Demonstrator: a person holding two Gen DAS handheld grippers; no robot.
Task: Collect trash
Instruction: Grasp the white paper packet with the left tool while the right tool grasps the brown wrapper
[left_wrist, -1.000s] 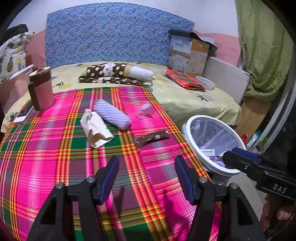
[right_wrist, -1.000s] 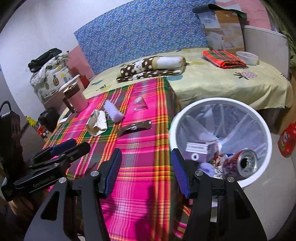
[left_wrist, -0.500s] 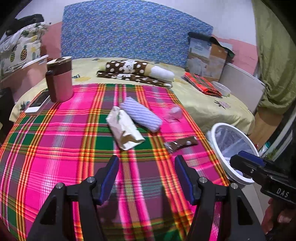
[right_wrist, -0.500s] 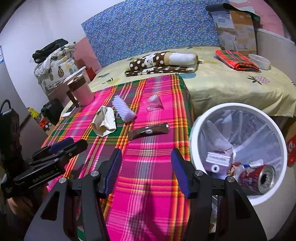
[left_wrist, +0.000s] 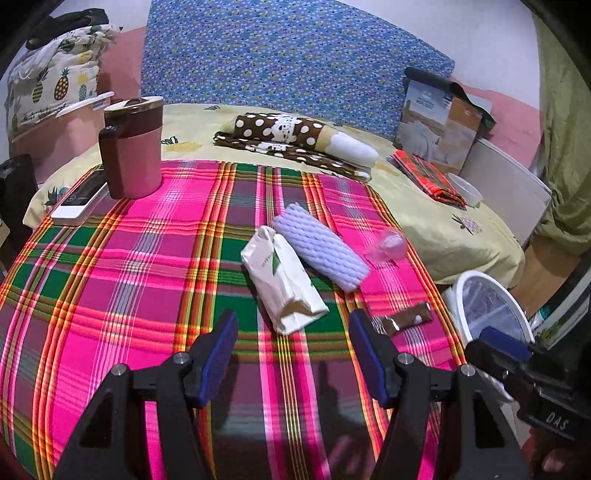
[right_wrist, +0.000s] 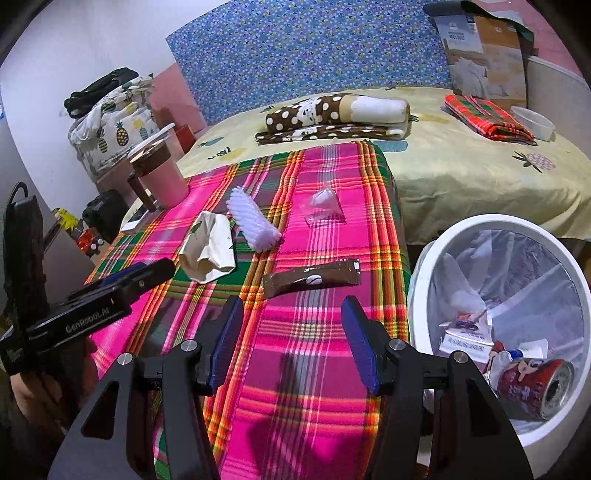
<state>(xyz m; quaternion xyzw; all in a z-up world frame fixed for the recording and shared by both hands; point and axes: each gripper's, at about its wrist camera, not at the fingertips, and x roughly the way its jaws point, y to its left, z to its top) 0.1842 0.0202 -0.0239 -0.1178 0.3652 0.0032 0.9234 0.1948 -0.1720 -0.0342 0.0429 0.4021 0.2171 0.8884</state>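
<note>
Hovering both tools over the plaid cloth (left_wrist: 122, 258), nothing gripped. My left gripper (left_wrist: 291, 354) has its jaws standing apart and empty at lower centre of its view, lined up just short of the crumpled white paper bag (left_wrist: 282, 282), which I judge the likeliest first pick. My right gripper (right_wrist: 291, 341) is likewise spread with nothing between the pads, sitting just below the brown snack wrapper (right_wrist: 312, 278) at mid-frame.

Trash left on the cloth: paper bag, brown wrapper, a ribbed lavender foam sleeve (left_wrist: 319, 251) touching the bag's right side, and a small clear plastic cup (left_wrist: 388, 245) near the cloth's right edge. They lie loosely clustered, all near the bin side, so carries should be short.

White waste bin (right_wrist: 421, 280) stands at the bed's edge, lower right of the right view, lined with a clear bag. Inside: a red drink can (right_wrist: 532, 384), a small printed carton (right_wrist: 465, 336), some white paper. Plenty of room.

Pink lidded mug (left_wrist: 131, 147) and phone (left_wrist: 79, 201), upper left, are probably not trash.
</note>
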